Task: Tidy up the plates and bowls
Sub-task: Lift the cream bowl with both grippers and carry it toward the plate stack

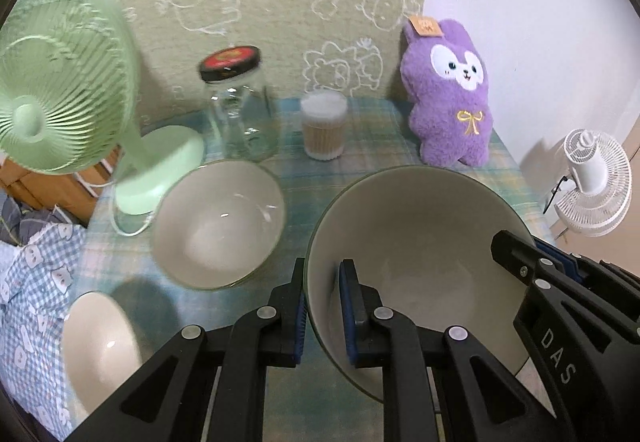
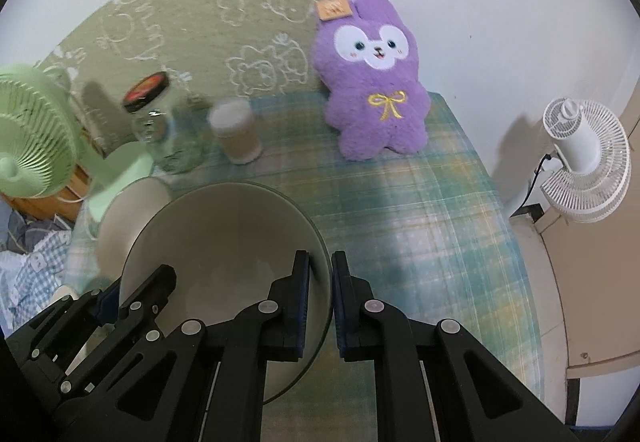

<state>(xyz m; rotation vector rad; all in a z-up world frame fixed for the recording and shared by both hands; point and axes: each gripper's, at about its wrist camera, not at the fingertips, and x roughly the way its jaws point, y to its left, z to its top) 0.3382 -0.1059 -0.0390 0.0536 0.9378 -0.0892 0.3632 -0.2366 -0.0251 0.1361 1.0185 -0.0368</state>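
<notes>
My left gripper [image 1: 323,306] is clamped on the near-left rim of the big bowl [image 1: 420,242], one finger inside and one outside; my right gripper [image 2: 320,302] pinches the opposite rim the same way. The big bowl hangs between both hands above the checked cloth [image 2: 420,242]. The second bowl [image 1: 218,222] lies to its left, nearer my left hand, so I judge nesting means carrying leftward.

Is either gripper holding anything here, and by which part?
Both hold the same large bowl by its rim: the left gripper pinches the left side, the right gripper the opposite side.
</notes>
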